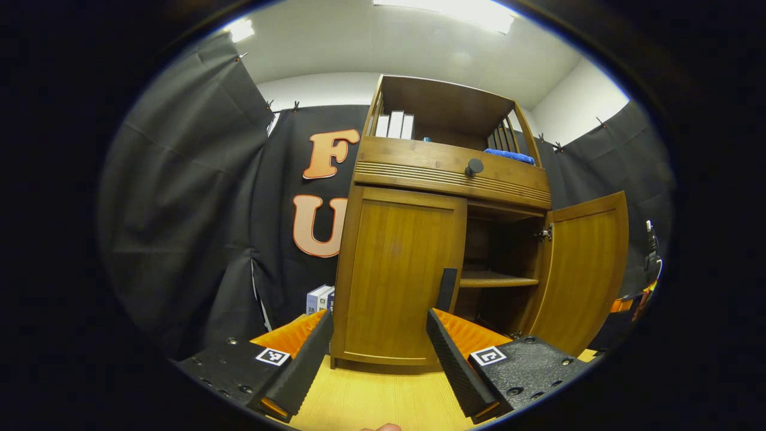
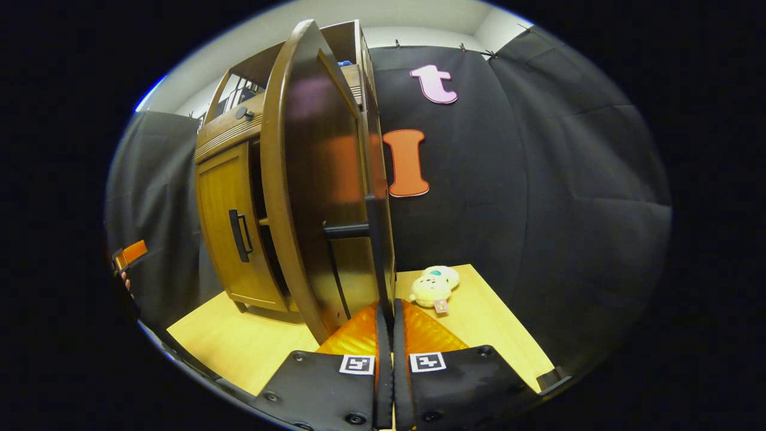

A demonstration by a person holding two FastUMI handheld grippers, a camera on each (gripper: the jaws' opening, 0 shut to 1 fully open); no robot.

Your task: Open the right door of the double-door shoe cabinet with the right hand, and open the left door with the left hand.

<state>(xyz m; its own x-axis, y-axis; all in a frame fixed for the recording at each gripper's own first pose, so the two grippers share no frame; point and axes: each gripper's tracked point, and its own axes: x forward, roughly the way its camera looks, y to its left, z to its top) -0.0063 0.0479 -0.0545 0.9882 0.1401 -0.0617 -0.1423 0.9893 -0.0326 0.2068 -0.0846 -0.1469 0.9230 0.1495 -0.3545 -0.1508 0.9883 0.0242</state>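
In the left gripper view, the brown wooden double-door shoe cabinet (image 1: 443, 239) stands on the pale yellow wooden desk (image 1: 371, 401), with its right door (image 1: 583, 269) swung wide open at about 3 o'clock and its left door (image 1: 398, 275) closed. The left gripper (image 1: 377, 335) hovers in front of the closed left door with its black ribbed fingers (image 1: 449, 359) spread well apart, touching nothing; the door's black bar handle (image 1: 447, 289) sits just above the finger on the 5 o'clock side. A round black knob (image 1: 474, 167) marks the drawer above the doors, and a blue cloth (image 1: 510, 155) lies on the open top shelf near white books (image 1: 395, 126). In the right gripper view, the open right door (image 2: 317, 191) fills the centre, seen nearly edge-on, and the right gripper (image 2: 386, 323) has its fingers (image 2: 383, 359) pressed together with only a thin slit between them, reaching up towards the door's black handle (image 2: 347, 229); whether they pinch it I cannot tell. A cream plush toy (image 2: 434, 287) lies on the desk at about 4 o'clock of the door.
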